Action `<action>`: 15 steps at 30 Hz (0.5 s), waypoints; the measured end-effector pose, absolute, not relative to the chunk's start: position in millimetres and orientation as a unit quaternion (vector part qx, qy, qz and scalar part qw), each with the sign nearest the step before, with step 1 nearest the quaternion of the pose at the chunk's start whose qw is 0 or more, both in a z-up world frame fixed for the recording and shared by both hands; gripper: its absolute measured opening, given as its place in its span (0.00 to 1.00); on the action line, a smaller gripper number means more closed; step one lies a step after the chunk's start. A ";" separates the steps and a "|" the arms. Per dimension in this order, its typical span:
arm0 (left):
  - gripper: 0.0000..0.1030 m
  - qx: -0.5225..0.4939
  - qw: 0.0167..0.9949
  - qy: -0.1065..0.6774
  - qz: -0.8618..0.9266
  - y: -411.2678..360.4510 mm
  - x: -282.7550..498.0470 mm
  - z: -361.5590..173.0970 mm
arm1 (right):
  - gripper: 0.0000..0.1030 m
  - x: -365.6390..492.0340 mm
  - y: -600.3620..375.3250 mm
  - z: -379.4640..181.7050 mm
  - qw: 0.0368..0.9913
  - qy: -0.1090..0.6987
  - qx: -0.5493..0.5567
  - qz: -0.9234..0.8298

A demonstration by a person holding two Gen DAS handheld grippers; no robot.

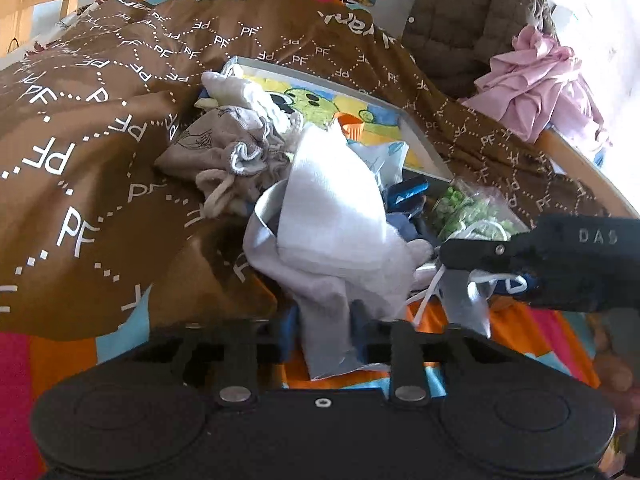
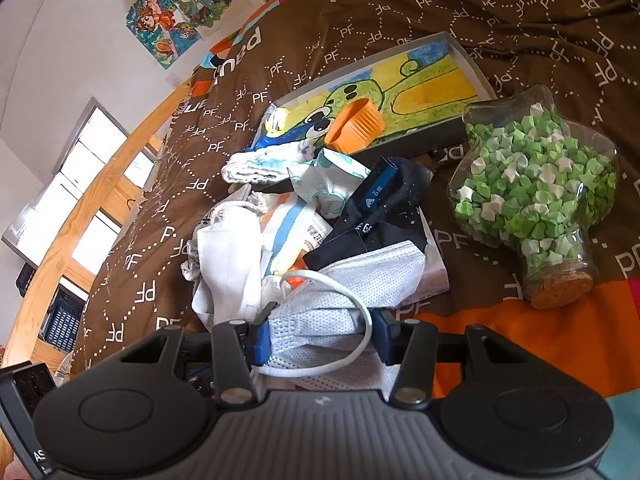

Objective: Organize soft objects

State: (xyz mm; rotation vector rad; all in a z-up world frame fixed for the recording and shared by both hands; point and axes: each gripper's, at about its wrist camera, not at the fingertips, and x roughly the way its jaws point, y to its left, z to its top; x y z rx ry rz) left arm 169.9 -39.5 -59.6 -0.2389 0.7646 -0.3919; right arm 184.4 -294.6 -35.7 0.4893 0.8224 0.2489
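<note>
A pile of soft things lies on the brown quilt [image 1: 100, 128]. My left gripper [image 1: 326, 336] is shut on a white cloth [image 1: 332, 216] that drapes up and over the pile. A grey drawstring pouch [image 1: 224, 148] lies to its left. My right gripper [image 2: 320, 340] is shut on a white face mask [image 2: 344, 300] with a looped ear cord; it also shows in the left wrist view [image 1: 472, 264], coming in from the right. In the right wrist view a black cloth [image 2: 384, 216], white socks [image 2: 256, 168] and a white garment [image 2: 228, 272] lie in the pile.
A shallow box with a green cartoon drawing [image 2: 420, 80] holds an orange cup [image 2: 356, 126]. A glass bottle of green paper stars [image 2: 536, 184] lies at the right. A pink garment [image 1: 536, 84] and an olive jacket [image 1: 468, 20] sit far right. The wooden bed rail [image 2: 80, 220] runs along the left.
</note>
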 end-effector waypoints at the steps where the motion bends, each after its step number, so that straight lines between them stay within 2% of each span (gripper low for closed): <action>1: 0.13 -0.114 0.904 0.366 -0.189 -39.4 168.9 -58.3 | 0.51 183.9 -294.9 -35.6 0.881 0.394 0.234 0.119; 6: 0.06 -0.116 0.907 0.362 -0.184 -38.4 165.7 -56.8 | 0.51 182.0 -296.8 -32.1 0.887 0.383 0.229 0.118; 15: 0.04 -0.109 0.916 0.294 -0.249 -51.2 138.0 -32.3 | 0.51 175.1 -301.0 -17.6 0.910 0.337 0.212 0.116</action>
